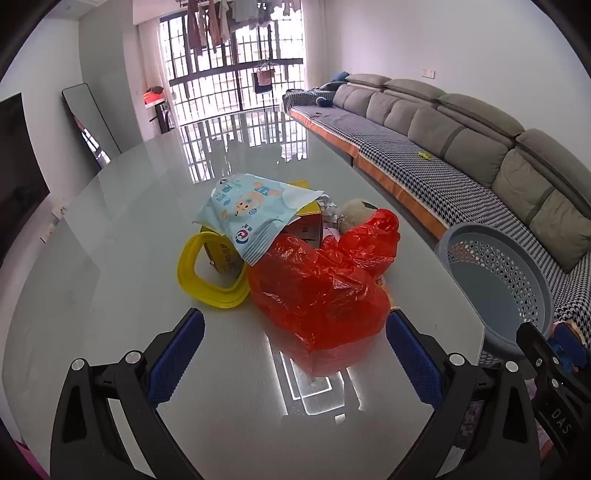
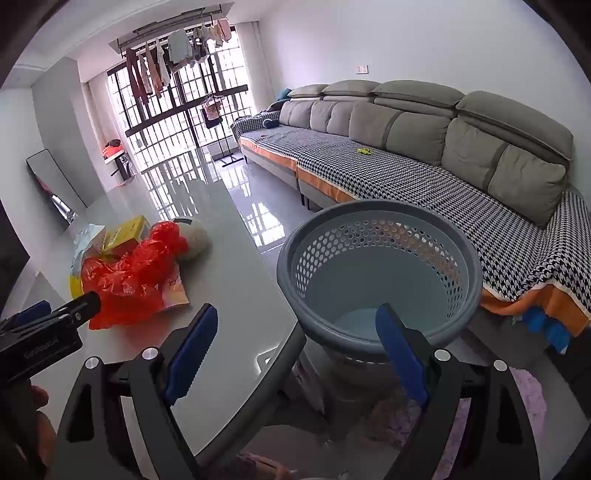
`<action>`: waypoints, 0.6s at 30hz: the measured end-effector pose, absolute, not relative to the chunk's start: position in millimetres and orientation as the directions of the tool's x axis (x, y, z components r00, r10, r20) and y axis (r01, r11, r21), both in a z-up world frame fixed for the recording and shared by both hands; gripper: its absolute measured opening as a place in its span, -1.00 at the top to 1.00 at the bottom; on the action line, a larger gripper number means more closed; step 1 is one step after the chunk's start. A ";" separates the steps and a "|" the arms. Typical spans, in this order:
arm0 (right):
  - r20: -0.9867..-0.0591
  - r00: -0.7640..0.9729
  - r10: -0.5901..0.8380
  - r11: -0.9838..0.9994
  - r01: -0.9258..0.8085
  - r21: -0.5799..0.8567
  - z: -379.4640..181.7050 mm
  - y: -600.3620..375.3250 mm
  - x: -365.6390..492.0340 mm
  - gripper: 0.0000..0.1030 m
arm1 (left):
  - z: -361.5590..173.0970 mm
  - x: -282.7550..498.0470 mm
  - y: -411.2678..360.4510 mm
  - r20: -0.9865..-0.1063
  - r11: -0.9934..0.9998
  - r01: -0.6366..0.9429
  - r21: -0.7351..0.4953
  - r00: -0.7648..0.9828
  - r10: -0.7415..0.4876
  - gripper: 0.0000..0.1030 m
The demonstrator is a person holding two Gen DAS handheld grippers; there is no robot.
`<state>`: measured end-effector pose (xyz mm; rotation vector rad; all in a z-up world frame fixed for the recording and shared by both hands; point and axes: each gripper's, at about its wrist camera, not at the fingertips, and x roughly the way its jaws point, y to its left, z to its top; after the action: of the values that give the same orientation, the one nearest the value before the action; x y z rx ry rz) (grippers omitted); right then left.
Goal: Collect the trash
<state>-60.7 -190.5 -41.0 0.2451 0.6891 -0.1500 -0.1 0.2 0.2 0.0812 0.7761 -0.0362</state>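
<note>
Trash [image 1: 295,258] lies heaped near the middle of the glossy grey table [image 1: 110,240], well clear of its edges; the heap comprises a crumpled red plastic bag [image 1: 325,295] at the front, a yellow ring-shaped plastic piece [image 1: 192,273] touching the bag's left side, a light-blue wipes packet [image 1: 251,214] printed with a cartoon animal and draped over a yellow box [image 1: 306,221], and a beige ball-like object [image 1: 354,214] behind the bag. Left gripper [image 1: 295,325] hangs just above the tabletop with its blue-padded fingers [image 1: 177,354] spread wide, the near edge of the red bag lying between the tips and neither pad touching it. Right gripper [image 2: 295,321] is likewise wide apart and holds nothing; its left finger lies over the table edge and its right finger [image 2: 399,354] over the rim of the grey perforated basket [image 2: 461,266], which stands off the table's right side, between the table and the sofa [image 2: 424,129]. In the right wrist view the heap [image 2: 129,266] sits on the table to the left, with the tip of the left gripper [image 2: 85,304] just beside the red bag [image 2: 125,280]; the basket interior shows only its pale floor. Behind, clothes [image 1: 221,22] hang before a barred window [image 1: 236,74].
</note>
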 end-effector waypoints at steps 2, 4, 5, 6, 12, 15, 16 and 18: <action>-0.645 0.762 -0.057 0.961 0.217 0.170 -41.0 -190.3 -60.6 -0.62 | 0.6 0.0 0.2 -0.700 0.996 0.061 0.060 0.714 -0.002 -0.88; -0.644 0.763 -0.057 0.961 0.217 0.171 -41.1 -190.2 -60.7 -0.62 | 1.1 0.1 -0.1 -0.698 0.996 0.060 0.060 0.716 -0.001 -0.88; -0.644 0.763 -0.057 0.961 0.216 0.172 -41.4 -190.2 -60.5 -0.62 | 7.7 -3.6 -1.1 -0.697 0.996 0.059 0.060 0.718 -0.001 -0.88; -0.645 0.763 -0.055 0.961 0.215 0.173 -42.0 -190.1 -60.1 -0.62 | 10.1 -4.4 -1.6 -0.696 0.997 0.058 0.060 0.718 0.000 -0.88; -0.643 0.764 -0.054 0.961 0.214 0.174 -37.6 -191.3 -61.2 -0.62 | 12.2 -5.5 1.4 -0.694 0.997 0.059 0.057 0.720 -0.002 -0.88; -0.642 0.764 -0.055 0.962 0.214 0.172 -37.2 -190.8 -59.4 -0.62 | 14.7 -6.0 0.7 -0.693 0.996 0.059 0.059 0.721 -0.002 -0.88; -0.643 0.764 -0.055 0.962 0.214 0.172 -37.1 -190.9 -58.7 -0.62 | 15.5 -5.9 0.3 -0.693 0.996 0.060 0.059 0.721 -0.002 -0.88; -0.644 0.763 -0.054 0.962 0.213 0.171 -36.9 -191.2 -57.1 -0.62 | 7.0 -2.6 -1.7 -0.689 0.997 0.061 0.056 0.725 -0.006 -0.88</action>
<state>-57.1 -191.2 -36.9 0.2407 0.6892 -0.1467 -2.6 -1.7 7.0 0.0771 0.7597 -0.0370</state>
